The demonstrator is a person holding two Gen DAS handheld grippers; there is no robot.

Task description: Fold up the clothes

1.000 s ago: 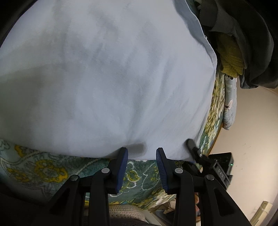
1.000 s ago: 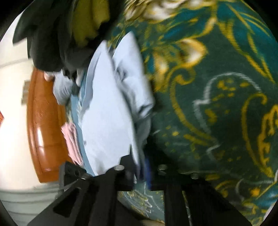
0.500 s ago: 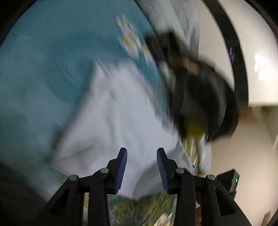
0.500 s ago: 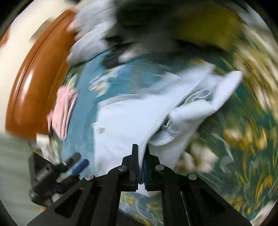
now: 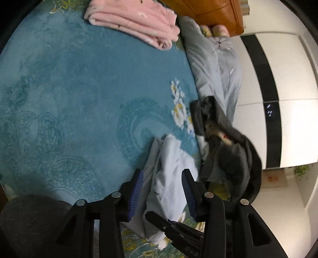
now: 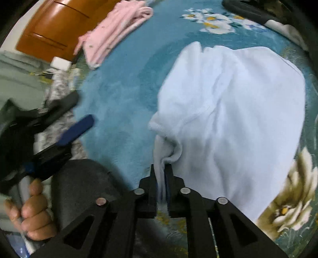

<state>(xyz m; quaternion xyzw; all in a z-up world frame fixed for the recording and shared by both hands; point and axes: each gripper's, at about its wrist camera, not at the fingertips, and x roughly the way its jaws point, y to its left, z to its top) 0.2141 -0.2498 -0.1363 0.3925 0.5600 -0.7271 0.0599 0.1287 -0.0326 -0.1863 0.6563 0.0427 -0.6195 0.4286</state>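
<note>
A pale blue garment lies spread on the teal floral carpet. My right gripper is shut on a bunched cuff of this garment at its near left edge. In the left wrist view the same garment appears crumpled between and beyond the blue pads of my left gripper, which stands open above it without holding it. The right gripper's black tip shows just below. The left gripper is also visible in the right wrist view, held by a hand.
A folded pink garment lies at the carpet's far side by an orange wooden cabinet. A pale grey garment and a dark grey heap lie along the carpet's right edge. White wardrobe doors stand beyond.
Both cameras swung fast across the room. The right gripper stayed shut on the pale blue garment and dragged it onto the teal carpet; the left gripper stayed open and rose away from the cloth.
</note>
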